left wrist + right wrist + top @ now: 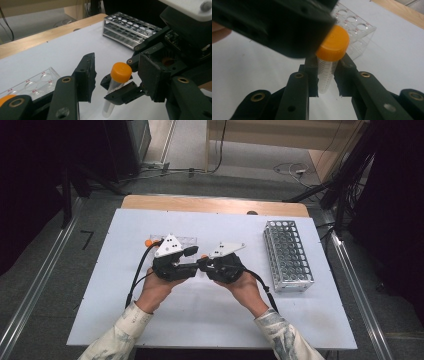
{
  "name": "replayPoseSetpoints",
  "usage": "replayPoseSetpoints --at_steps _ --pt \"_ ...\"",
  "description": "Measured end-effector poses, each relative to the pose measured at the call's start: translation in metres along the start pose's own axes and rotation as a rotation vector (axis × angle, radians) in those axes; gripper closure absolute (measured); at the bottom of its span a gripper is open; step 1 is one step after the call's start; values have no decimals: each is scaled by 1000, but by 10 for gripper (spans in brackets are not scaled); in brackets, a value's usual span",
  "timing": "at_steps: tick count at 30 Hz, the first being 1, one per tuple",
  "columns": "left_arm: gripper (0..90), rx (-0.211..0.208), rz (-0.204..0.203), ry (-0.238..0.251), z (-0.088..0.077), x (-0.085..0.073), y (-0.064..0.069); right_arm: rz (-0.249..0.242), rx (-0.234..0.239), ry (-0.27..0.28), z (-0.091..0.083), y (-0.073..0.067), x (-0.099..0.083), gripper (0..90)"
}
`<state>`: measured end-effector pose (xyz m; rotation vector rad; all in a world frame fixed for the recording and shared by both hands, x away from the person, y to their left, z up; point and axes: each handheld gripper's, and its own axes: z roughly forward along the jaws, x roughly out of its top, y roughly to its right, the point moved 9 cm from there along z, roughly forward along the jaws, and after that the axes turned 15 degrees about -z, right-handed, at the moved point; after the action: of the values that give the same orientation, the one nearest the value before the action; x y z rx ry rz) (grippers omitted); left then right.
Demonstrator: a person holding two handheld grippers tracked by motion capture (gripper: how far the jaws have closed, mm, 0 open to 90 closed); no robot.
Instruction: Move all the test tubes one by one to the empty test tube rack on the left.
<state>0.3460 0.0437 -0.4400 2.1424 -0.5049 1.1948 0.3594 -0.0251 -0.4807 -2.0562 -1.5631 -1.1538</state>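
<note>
I've got the tube point(325, 75) clamped in my right tool point(325, 82), left tool point(117, 75) half-wide around its orange cap point(121, 72) w/o contact (uncapping pending, I reckon), metal rack point(288, 255) unused.

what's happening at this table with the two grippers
A person holds a gripper in each hand over a white table. The right gripper is shut on a clear graduated tube just below its orange cap, holding it upright. The left gripper has its jaws on either side of the cap without pressing on it, perhaps to unscrew it. A metal tube rack stands at the right, and a clear plastic rack near the left gripper.
</note>
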Motion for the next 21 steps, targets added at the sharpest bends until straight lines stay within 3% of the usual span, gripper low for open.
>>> replayPoseSetpoints --at_steps 12,17,18,21 --pt "685 -20 14 -40 6 -8 -3 13 25 8 4 -6 6 717" --pt "699 -31 15 -34 5 -7 -3 13 28 20 3 -5 7 711" --pt "701 -37 5 -27 4 -5 -4 14 29 21 3 -6 8 696" --pt "702 -32 -3 -3 -1 4 -7 19 40 26 2 -6 7 490"
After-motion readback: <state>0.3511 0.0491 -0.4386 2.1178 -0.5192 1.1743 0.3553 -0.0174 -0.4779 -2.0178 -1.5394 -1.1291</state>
